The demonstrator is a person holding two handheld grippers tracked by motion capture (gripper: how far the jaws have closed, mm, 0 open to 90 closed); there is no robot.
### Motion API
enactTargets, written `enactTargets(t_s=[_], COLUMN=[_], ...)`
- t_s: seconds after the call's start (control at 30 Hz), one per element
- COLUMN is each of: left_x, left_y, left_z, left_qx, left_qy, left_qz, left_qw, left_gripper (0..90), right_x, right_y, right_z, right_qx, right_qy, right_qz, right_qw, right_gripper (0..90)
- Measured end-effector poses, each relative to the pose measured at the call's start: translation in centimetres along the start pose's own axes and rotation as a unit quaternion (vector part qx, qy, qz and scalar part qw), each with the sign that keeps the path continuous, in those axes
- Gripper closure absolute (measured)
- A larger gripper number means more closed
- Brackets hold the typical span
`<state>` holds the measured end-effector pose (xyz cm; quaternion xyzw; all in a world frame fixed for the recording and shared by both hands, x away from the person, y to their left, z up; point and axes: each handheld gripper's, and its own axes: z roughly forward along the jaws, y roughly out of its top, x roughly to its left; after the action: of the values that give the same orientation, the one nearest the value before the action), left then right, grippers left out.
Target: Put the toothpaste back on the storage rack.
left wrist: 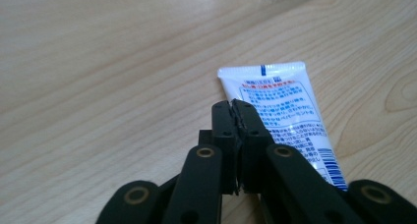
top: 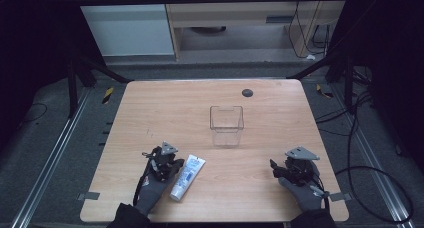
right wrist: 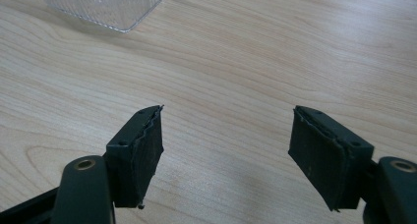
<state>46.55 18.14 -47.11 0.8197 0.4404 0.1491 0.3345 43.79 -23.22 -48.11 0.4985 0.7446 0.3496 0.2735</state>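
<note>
Pale wood table [top: 150, 108], one tube and one clear bin, two grippers parked at the near edge.

White tube [top: 187, 177] with blue print lies flat at about 7 o'clock from the table's middle, crimped end pointing away from the person, just beside the left gripper [top: 165, 160] at its 3 o'clock, apart rather than gripped. In the left gripper view its jaws are pressed together on nothing, beside the tube; that reads as a hand resting, not yet reaching. Right gripper [top: 280, 169], at about 5 o'clock, has its jaws spread wide over bare wood, seemingly ready. Single clear plastic bin [top: 226, 125] stands upright and empty near the centre, within reach of both hands, a likely receptacle. Small dark disc [top: 247, 92] at 12 o'clock.
</note>
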Motion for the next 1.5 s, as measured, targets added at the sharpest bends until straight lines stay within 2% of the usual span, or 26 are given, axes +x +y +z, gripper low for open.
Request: enactTargets(t_s=[0.13,0.23,0.3,0.47,0.63,0.7,1.07,1.33,1.5], left_x=[0.4,0.4,0.3,-0.3,-1.1,-1.7,-2.7,-2.9,-3.0], left_y=[0.4,0.6,0.8,1.4,1.8,1.9,2.2,2.8,3.2], left_z=[-1.7,-2.4,-2.9,-3.1,-2.8,-2.4,-1.0,0.1,0.6], left_qx=[-0.021,-0.023,-0.027,-0.003,0.020,0.034,0.057,0.088,0.102], left_qy=[0.004,0.005,0.007,0.000,-0.005,-0.007,-0.017,-0.032,-0.029], left_qz=[-0.003,-0.002,-0.003,0.010,0.026,0.038,0.057,0.052,0.055], left_qw=[0.9998,0.9997,0.9996,0.9999,0.9994,0.9986,0.9966,0.9943,0.9928], left_gripper=[76.1,62.9,57.6,41.0,30.7,28.8,24.9,23.2,22.9], right_x=[-0.1,-0.1,-0.1,-0.1,-0.1,-0.1,-0.2,-0.2,-0.1], right_y=[0.0,0.0,0.0,0.0,-0.1,-0.1,0.0,0.0,0.1], right_z=[0.0,0.0,0.0,0.0,0.1,0.1,0.2,0.3,0.4], right_qx=[0.001,0.001,0.002,0.003,0.004,0.004,0.005,0.009,0.011], right_qy=[0.000,0.000,0.001,0.002,0.002,0.002,0.005,0.006,0.008], right_qz=[0.000,0.000,0.000,0.000,-0.001,-0.001,0.001,-0.002,0.002], right_qw=[1.0000,1.0000,1.0000,1.0000,1.0000,1.0000,1.0000,0.9999,0.9999], right_gripper=[28.3,28.3,28.3,28.0,27.9,27.9,27.9,27.9,27.9])
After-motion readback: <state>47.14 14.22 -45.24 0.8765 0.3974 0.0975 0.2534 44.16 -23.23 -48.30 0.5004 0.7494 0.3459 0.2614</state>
